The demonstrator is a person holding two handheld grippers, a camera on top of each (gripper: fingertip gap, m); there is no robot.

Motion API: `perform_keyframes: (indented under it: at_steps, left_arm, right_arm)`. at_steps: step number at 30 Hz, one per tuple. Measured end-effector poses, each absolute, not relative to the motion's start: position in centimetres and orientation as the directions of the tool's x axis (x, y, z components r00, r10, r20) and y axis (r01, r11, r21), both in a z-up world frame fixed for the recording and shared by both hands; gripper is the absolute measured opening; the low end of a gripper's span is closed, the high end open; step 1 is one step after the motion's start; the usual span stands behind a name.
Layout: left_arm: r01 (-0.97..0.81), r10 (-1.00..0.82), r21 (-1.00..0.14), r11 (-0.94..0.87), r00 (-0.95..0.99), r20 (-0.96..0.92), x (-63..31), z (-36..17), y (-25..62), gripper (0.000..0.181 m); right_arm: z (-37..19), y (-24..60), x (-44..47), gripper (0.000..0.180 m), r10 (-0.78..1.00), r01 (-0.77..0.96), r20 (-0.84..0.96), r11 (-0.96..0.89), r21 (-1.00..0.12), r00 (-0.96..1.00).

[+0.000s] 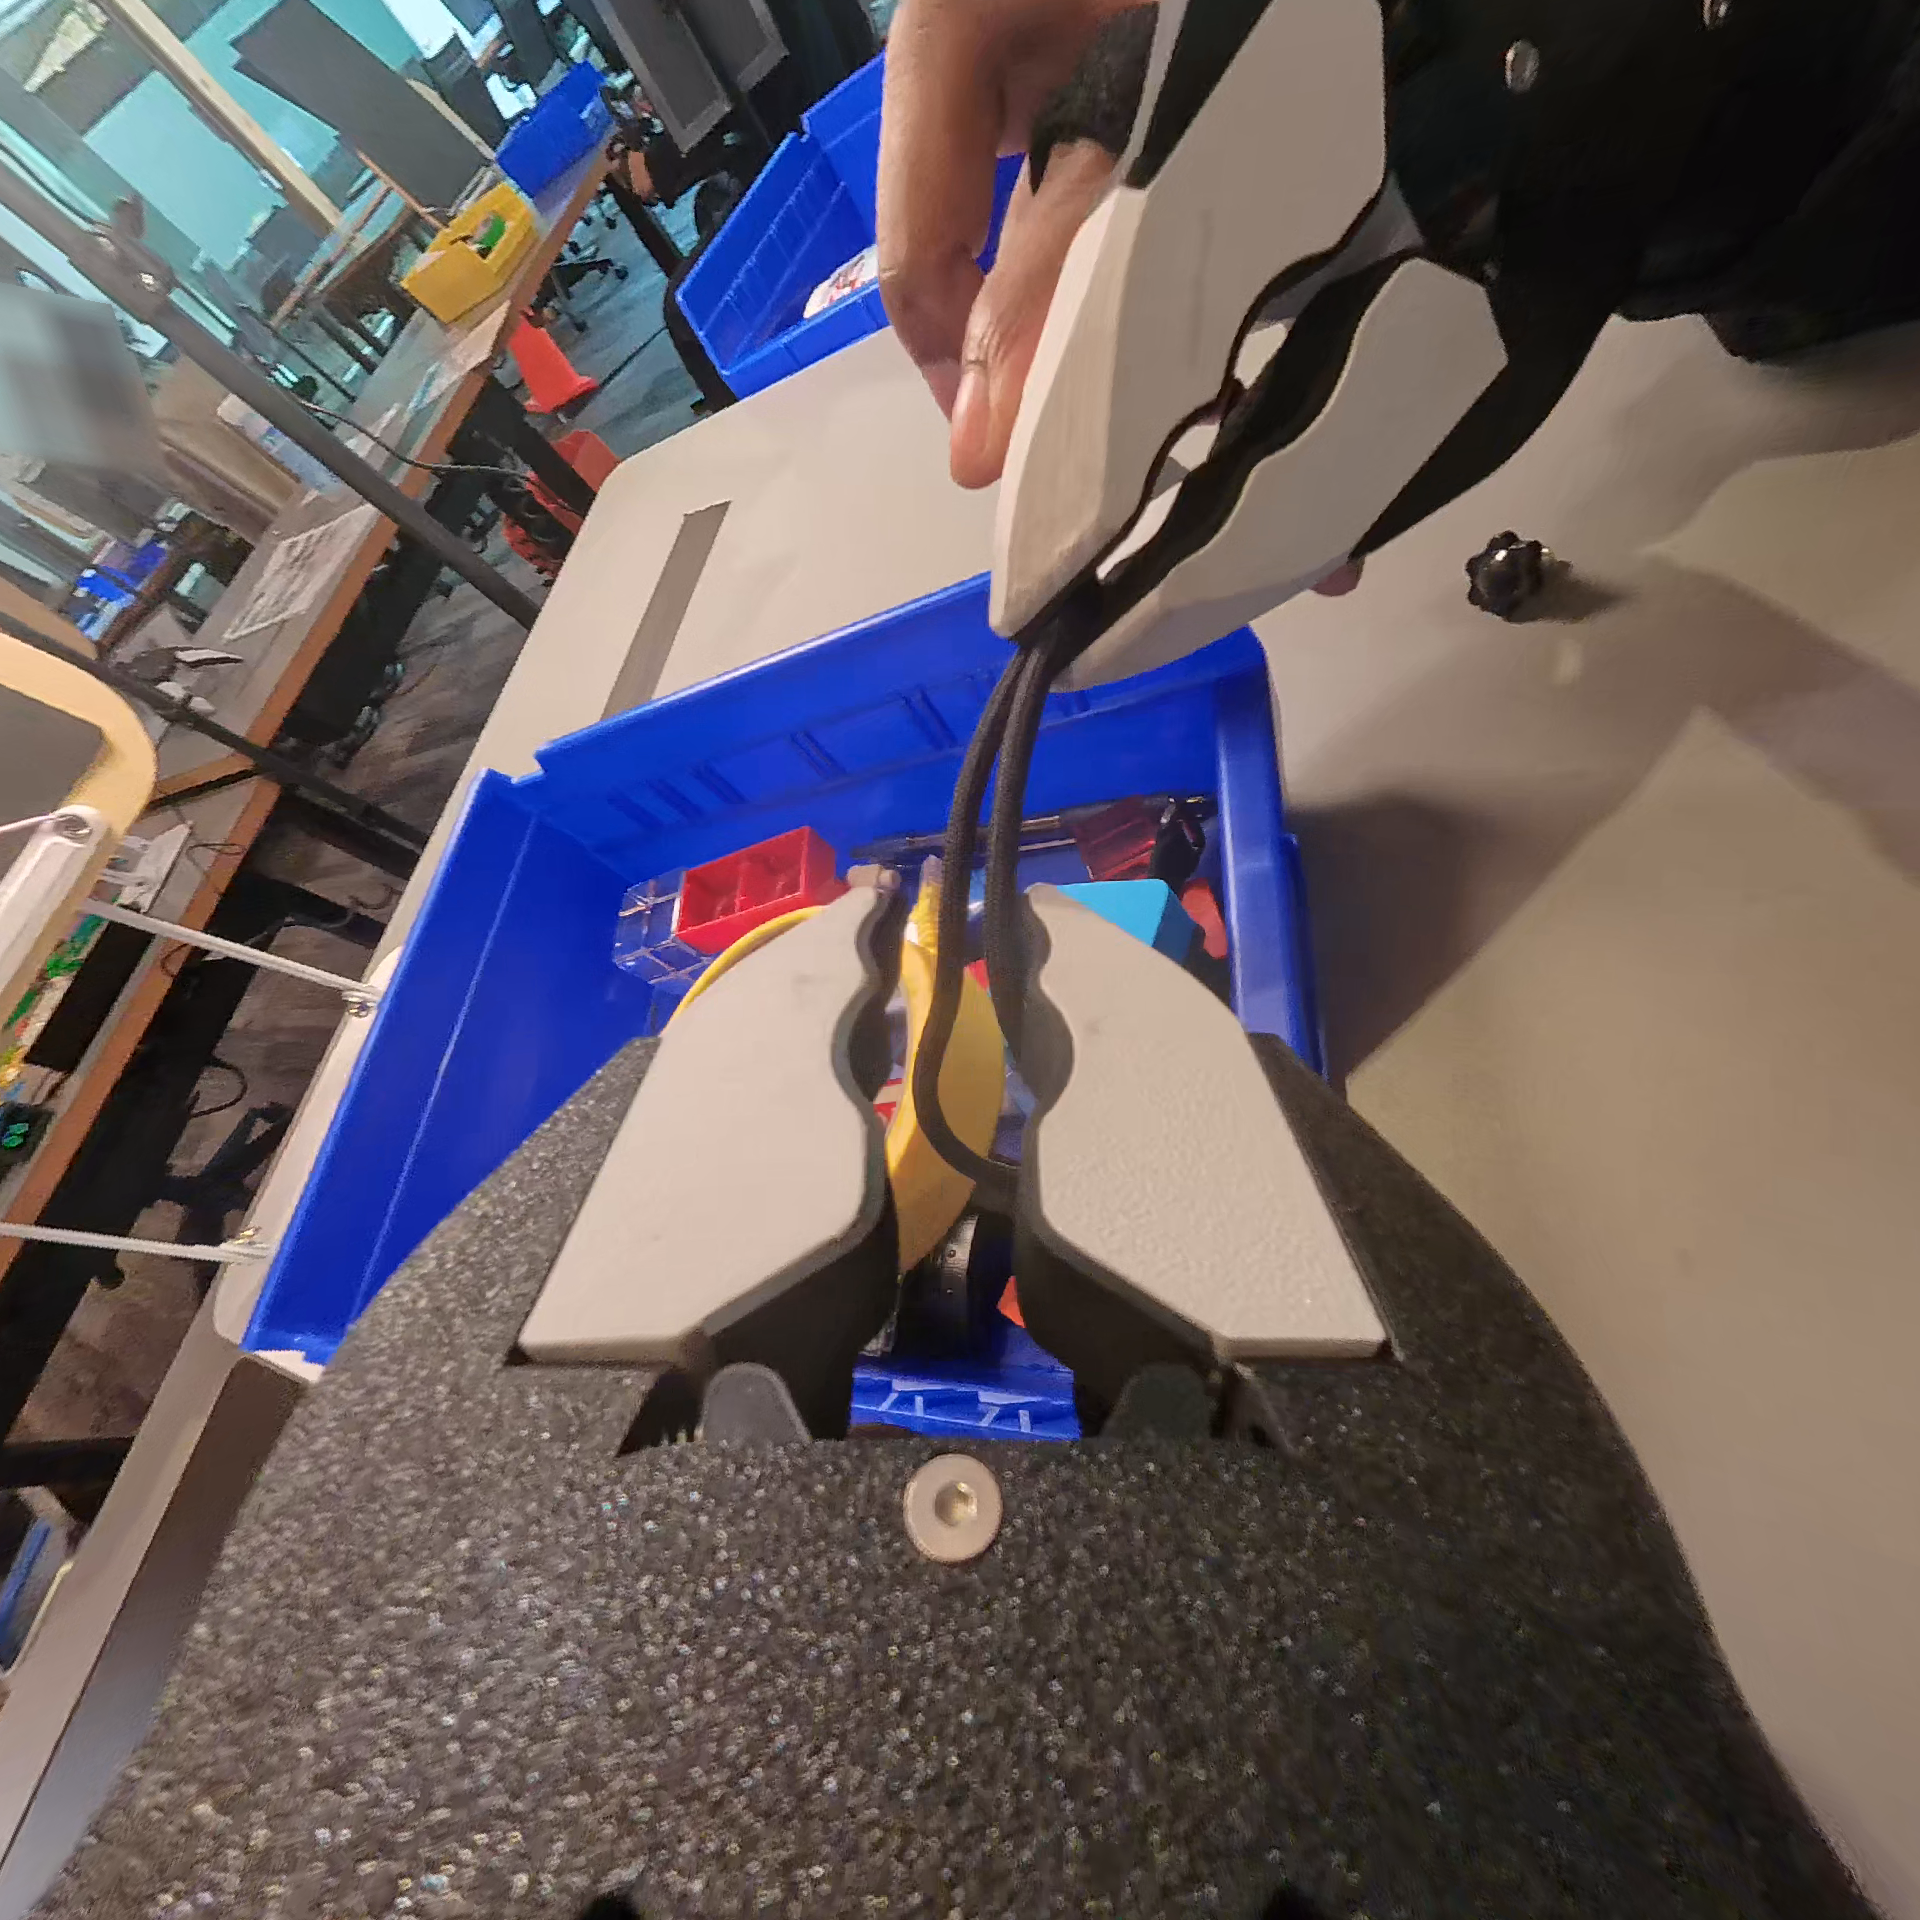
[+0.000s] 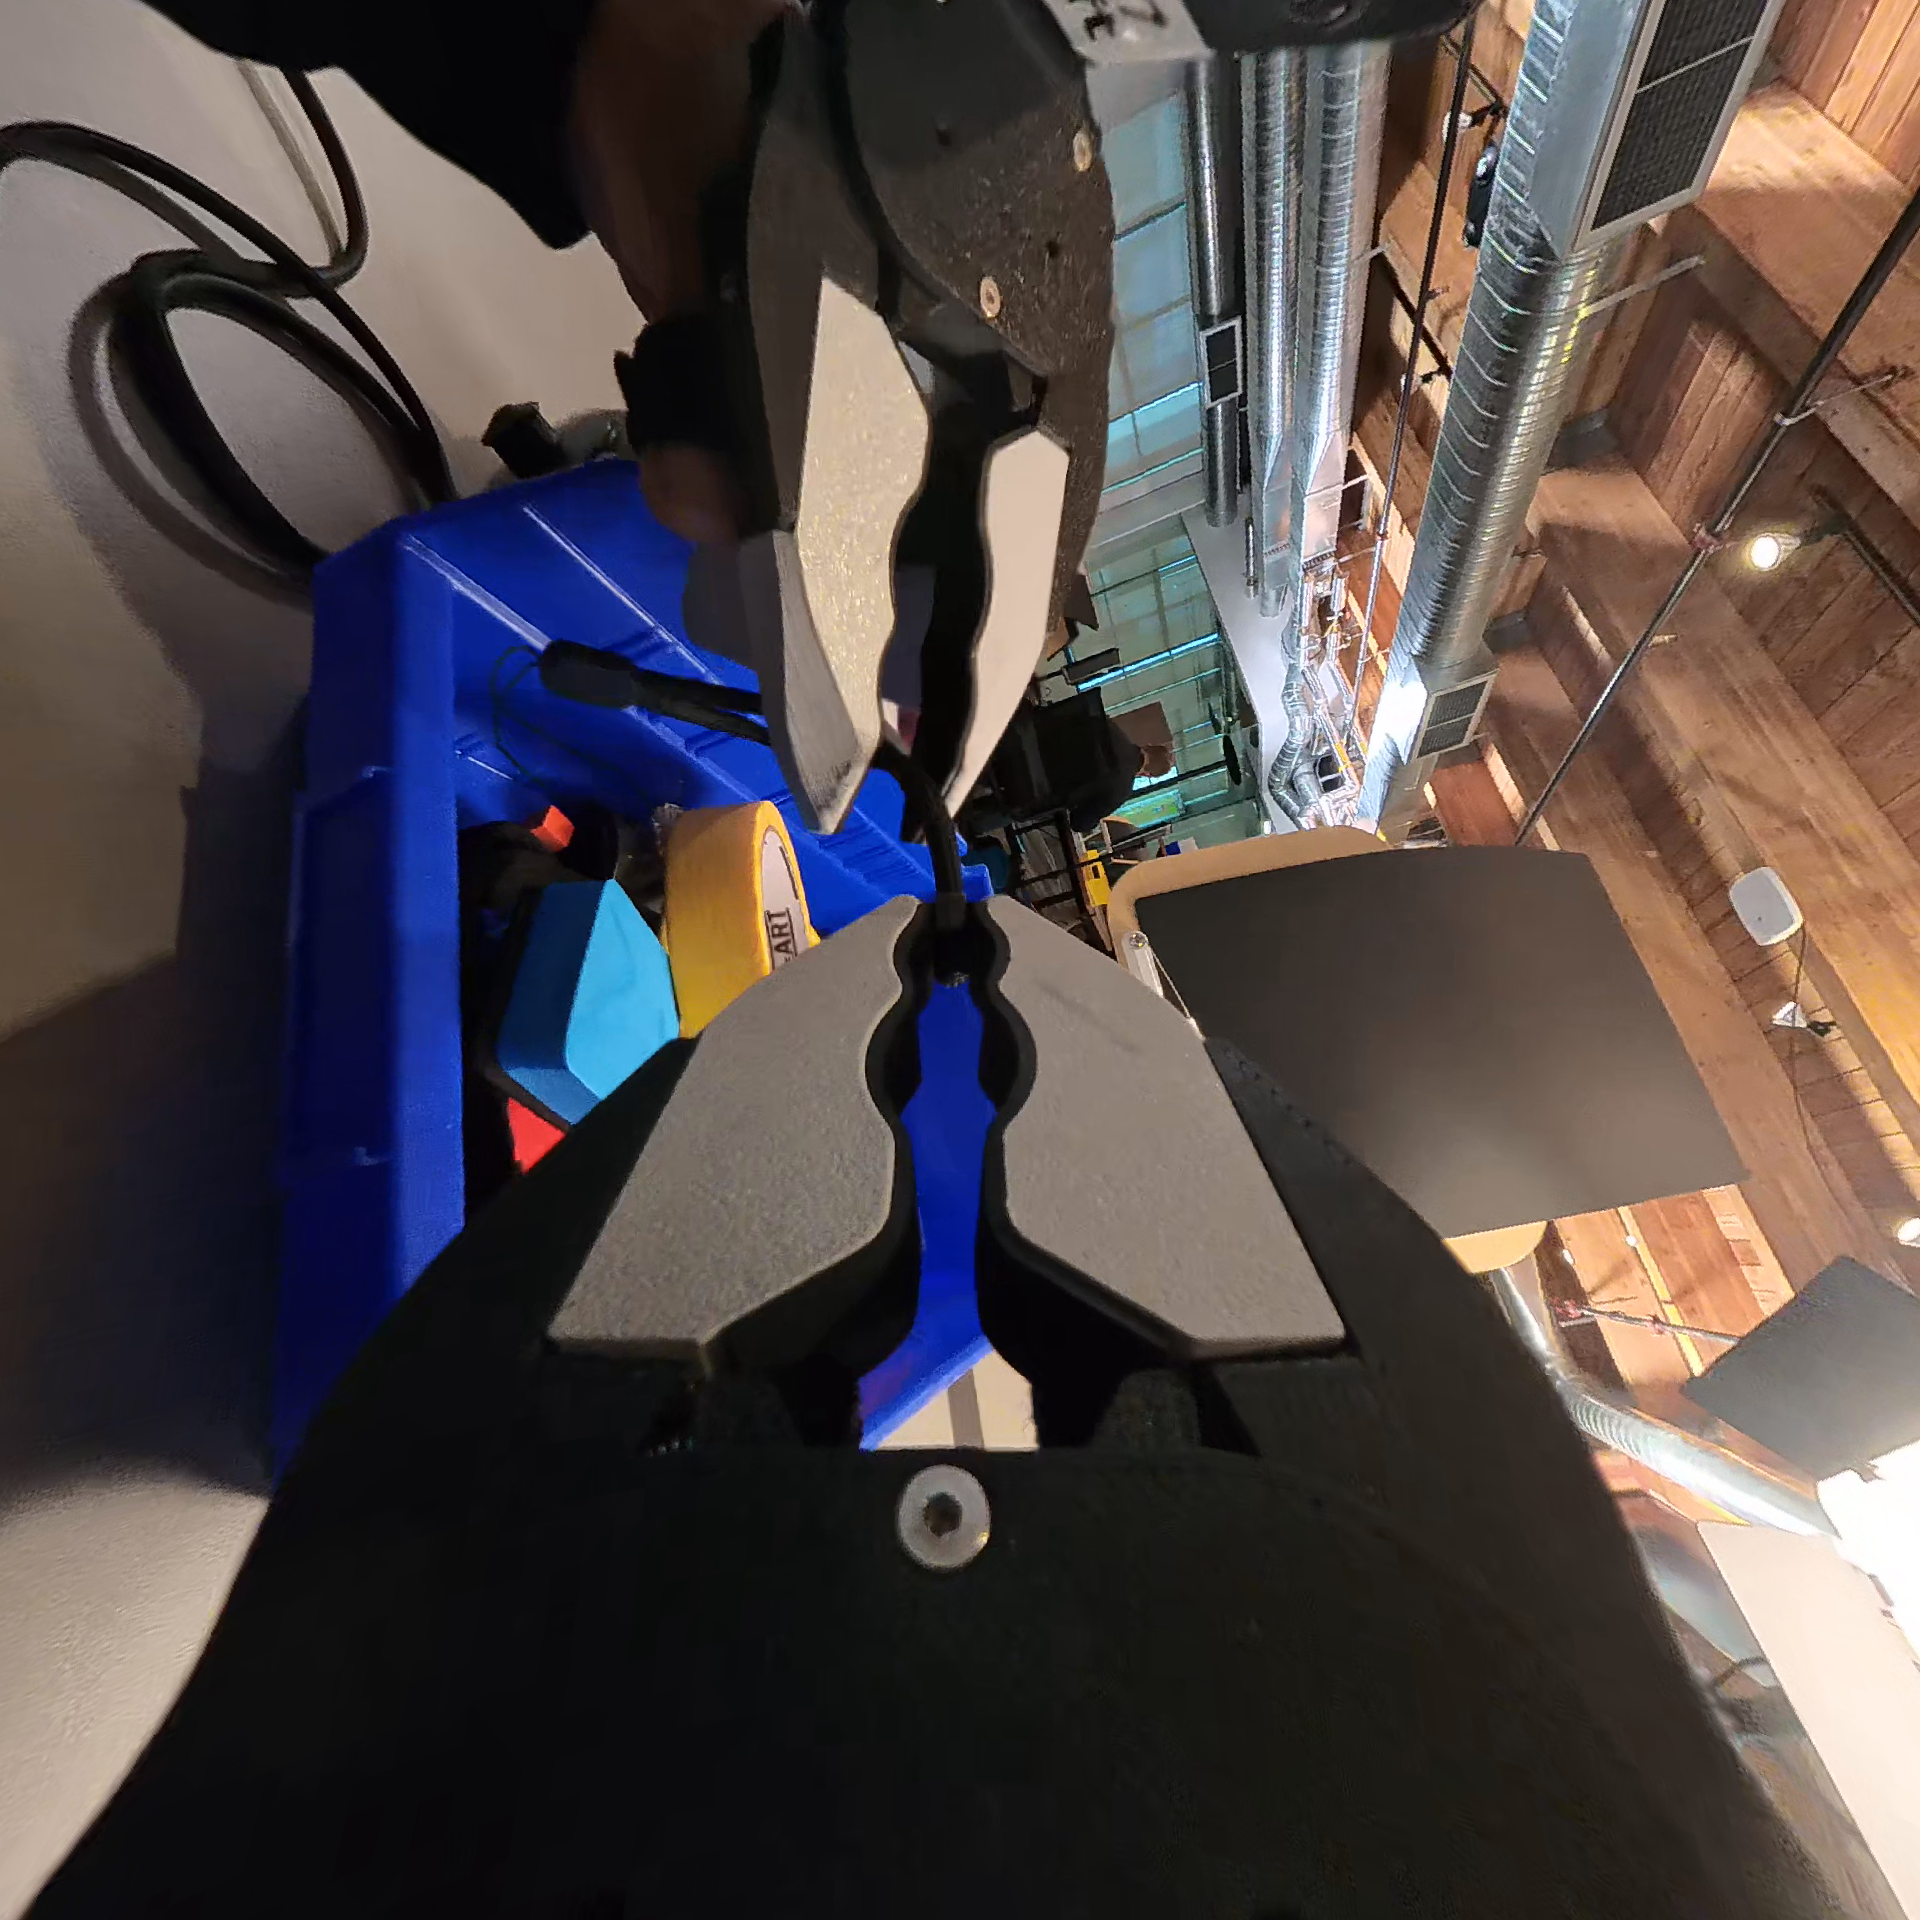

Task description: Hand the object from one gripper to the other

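Left wrist view has the black braided cord [image 1: 971, 935] hanging as a doubled loop from the right tongs [image 1: 1070, 623], which are pinched tight on its top end. The loop drops down right into the gap of the left tongs [image 1: 961, 904], whose two grey fingers [image 1: 748, 1122] sit spread apart, so the cord runs between them, close against the right-side finger but not squeezed. All of this hovers over a blue bin [image 1: 436, 1039] on the grey tabletop [image 1: 1610, 1247], with a yellow tape roll [image 1: 940, 1122], a red box [image 1: 758, 883] and a light blue block [image 1: 1127, 909] inside. Right wrist view agrees: right tongs [image 2: 951, 925] clamp the cord [image 2: 945, 847] at their very tips, and the left tongs [image 2: 904, 769] reach in from above.
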State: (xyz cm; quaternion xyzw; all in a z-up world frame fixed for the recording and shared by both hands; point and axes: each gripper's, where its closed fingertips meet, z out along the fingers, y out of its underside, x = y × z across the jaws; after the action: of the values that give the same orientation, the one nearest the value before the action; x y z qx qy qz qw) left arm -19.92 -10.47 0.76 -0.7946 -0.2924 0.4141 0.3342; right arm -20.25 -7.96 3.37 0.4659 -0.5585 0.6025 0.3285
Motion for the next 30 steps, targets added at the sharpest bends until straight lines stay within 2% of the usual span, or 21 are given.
perform_keyframes:
  at_steps: [1,6,11,15,18,26,30]
  left_arm:
    - [0.186,0.743,-0.772,-0.608,0.475,-0.471,-19.9,1.0,-10.5,0.024]
    - [0.185,0.714,-0.729,-0.659,0.459,-0.528,-20.1,0.9,-10.0,0.027]
    - [0.187,0.672,-0.679,-0.71,0.466,-0.575,-20.6,-0.2,-9.6,0.004]
    - [0.178,0.697,-0.718,-0.672,0.478,-0.534,-20.6,-0.2,-9.7,0.003]
    - [0.162,0.717,-0.755,-0.635,0.486,-0.499,-20.5,0.2,-9.7,0.003]
    - [0.162,0.692,-0.727,-0.667,0.496,-0.524,-20.5,-0.1,-9.3,0.003]
    - [0.17,0.683,-0.712,-0.681,0.496,-0.536,-20.5,-0.2,-9.4,0.003]
  right_arm:
    - [3.4,-8.0,-20.3,0.005,-0.119,-0.919,0.931,-0.157,-0.361,-0.346]
    - [3.2,-8.0,-19.5,0.005,-0.121,-0.918,0.934,-0.178,-0.354,-0.337]
    - [3.3,-8.1,-19.5,0.009,-0.104,-0.918,0.934,-0.176,-0.357,-0.343]
    - [3.5,-7.8,-20.2,0.023,-0.135,-0.895,0.911,-0.176,-0.409,-0.39]
    - [3.7,-7.6,-20.5,0.026,-0.145,-0.887,0.904,-0.18,-0.425,-0.403]
    - [3.3,-8.1,-19.5,0.024,-0.119,-0.899,0.917,-0.187,-0.397,-0.38]
    - [3.4,-8.3,-19.7,0.006,-0.083,-0.916,0.933,-0.176,-0.36,-0.35]
